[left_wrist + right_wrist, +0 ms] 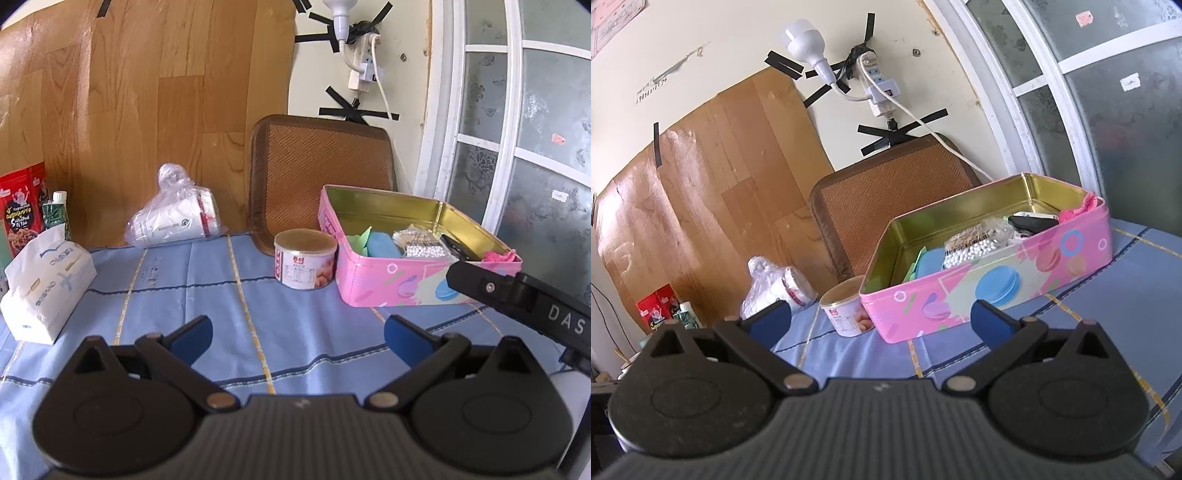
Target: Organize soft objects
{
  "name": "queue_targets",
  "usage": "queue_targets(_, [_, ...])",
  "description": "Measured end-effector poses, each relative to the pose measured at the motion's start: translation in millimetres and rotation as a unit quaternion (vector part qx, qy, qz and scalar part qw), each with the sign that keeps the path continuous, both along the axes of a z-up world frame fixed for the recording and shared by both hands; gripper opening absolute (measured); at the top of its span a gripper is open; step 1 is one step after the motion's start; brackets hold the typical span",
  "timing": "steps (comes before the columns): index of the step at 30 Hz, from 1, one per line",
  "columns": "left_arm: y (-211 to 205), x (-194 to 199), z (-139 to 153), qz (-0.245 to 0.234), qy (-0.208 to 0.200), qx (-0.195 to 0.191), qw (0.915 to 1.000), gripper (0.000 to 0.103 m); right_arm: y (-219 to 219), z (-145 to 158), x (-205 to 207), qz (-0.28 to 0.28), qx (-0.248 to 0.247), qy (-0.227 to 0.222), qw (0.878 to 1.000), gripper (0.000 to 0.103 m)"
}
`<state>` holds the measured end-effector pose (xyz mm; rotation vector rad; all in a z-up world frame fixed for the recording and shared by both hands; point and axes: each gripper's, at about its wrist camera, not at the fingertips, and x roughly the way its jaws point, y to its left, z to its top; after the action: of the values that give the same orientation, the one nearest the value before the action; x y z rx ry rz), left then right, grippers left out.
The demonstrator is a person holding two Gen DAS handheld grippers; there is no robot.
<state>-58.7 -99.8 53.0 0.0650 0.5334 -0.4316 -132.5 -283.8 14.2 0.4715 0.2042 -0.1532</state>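
Note:
An open pink tin box [391,284] [964,291] stands on the blue tablecloth [229,295]. Inside lie a blue soft pad [384,245] [929,260], a green piece [364,238], a bag of small white beads [421,245] [971,249], a black object [1032,222] and a pink fluffy item [498,255] [1084,206]. My left gripper [297,338] is open and empty, low over the cloth in front of the box. My right gripper [881,319] is open and empty, tilted, before the box's front wall; its arm shows in the left wrist view [517,299].
A small round can [304,264] [844,312] stands left of the box. A tissue pack [44,288] sits at left. A plastic bag with cups [177,218] [775,288], a red snack bag [22,210], a brown woven mat [321,166] and a window frame [513,147] line the back.

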Motion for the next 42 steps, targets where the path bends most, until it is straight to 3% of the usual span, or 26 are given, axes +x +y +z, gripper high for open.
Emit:
queue_targets(19, [-4, -3, 0, -0.011, 0.001, 0.002, 0.9999, 0.103, -1, -3, 1, 0.000, 0.001, 0.002, 1.000, 0.103])
queue_targets(42, [-16, -6, -3, -0.008, 0.010, 0.044, 0.9990, 0.103, 0, -7, 2, 0.001, 0.007, 0.012, 1.000, 0.103])
